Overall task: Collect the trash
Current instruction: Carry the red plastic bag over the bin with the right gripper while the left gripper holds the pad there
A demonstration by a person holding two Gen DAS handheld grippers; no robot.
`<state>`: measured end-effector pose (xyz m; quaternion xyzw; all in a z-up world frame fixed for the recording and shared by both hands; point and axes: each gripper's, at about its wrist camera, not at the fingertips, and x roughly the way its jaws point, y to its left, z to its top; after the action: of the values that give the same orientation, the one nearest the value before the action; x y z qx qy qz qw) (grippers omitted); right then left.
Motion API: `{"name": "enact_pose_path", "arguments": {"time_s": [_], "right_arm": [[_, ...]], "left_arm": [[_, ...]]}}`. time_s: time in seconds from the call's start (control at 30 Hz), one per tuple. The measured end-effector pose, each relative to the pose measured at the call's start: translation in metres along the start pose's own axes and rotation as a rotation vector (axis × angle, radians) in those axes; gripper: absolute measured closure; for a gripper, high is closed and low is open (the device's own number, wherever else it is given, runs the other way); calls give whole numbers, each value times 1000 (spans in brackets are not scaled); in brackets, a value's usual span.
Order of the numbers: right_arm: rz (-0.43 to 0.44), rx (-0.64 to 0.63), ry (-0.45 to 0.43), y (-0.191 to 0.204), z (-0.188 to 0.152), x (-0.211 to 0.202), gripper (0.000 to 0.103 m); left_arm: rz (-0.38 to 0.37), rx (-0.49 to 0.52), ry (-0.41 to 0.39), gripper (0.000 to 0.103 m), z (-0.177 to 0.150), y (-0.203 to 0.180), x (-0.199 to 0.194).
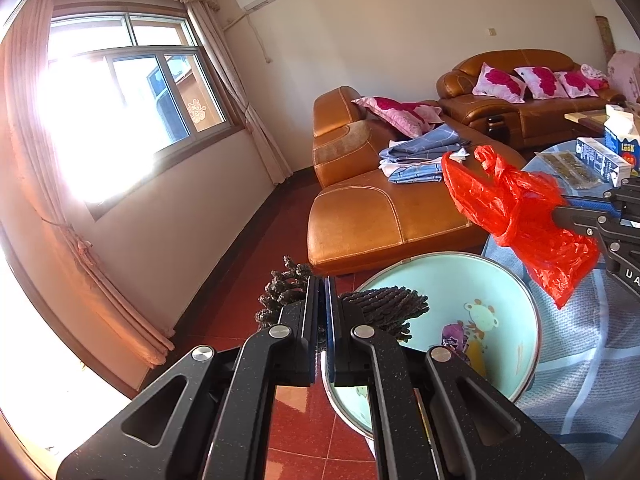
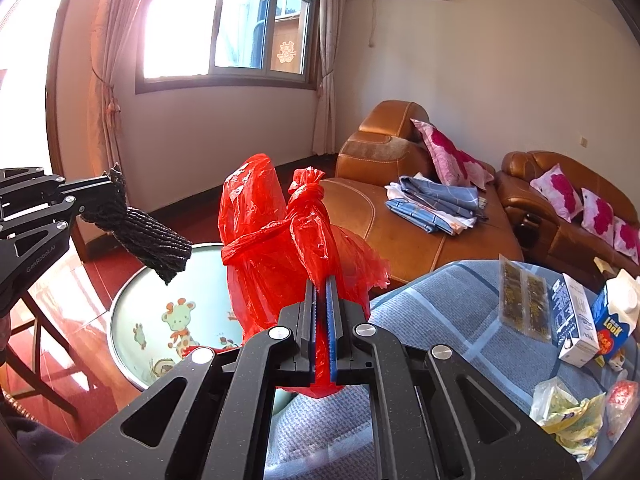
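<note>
- Left tongs (image 1: pixel 323 304) are pressed together, pinching a dark net sleeve (image 1: pixel 384 308) of foam mesh; its long axis runs crosswise to the fingers, sticking out on both sides.
- Right tongs (image 2: pixel 323 300) are pressed together on a red bag (image 2: pixel 280 248) of thin plastic, knotted at the top, which stands up ahead of the fingertips.
- The key relation: seen from the right tongs, the sleeve hangs up and to the left of the bag, apart from it. The left tongs are the nearer ones to bring it across.
- No opening shows in the bag from either view, so whether the sleeve can go in as the bag is now held cannot be told.
- Below and between both tongs is a round pale-green tray (image 2: pixel 132 320) with a cartoon giraffe. A small purple scrap (image 1: pixel 454 336) lies in it, just right of the left tongs.
- Right of the right tongs, a counter with a blue checked cloth (image 2: pixel 440 304) carries more likely trash: a crumpled yellow wrapper (image 2: pixel 568 412), a white carton (image 2: pixel 576 324), a blue carton (image 2: pixel 614 320) and clear packets (image 2: pixel 524 300).
- Beyond both tongs is an orange leather sofa (image 2: pixel 412 236) with folded cloths on it.
</note>
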<state>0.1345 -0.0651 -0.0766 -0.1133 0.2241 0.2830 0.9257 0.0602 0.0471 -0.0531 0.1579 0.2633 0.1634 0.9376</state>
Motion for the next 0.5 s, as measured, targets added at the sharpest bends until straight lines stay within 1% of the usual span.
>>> {"name": "enact_pose_path", "arguments": {"time_s": [0.5], "right_arm": [[35, -56, 5, 11, -2, 4, 98]], "left_arm": [[19, 5, 11, 100, -3, -1, 3]]}}
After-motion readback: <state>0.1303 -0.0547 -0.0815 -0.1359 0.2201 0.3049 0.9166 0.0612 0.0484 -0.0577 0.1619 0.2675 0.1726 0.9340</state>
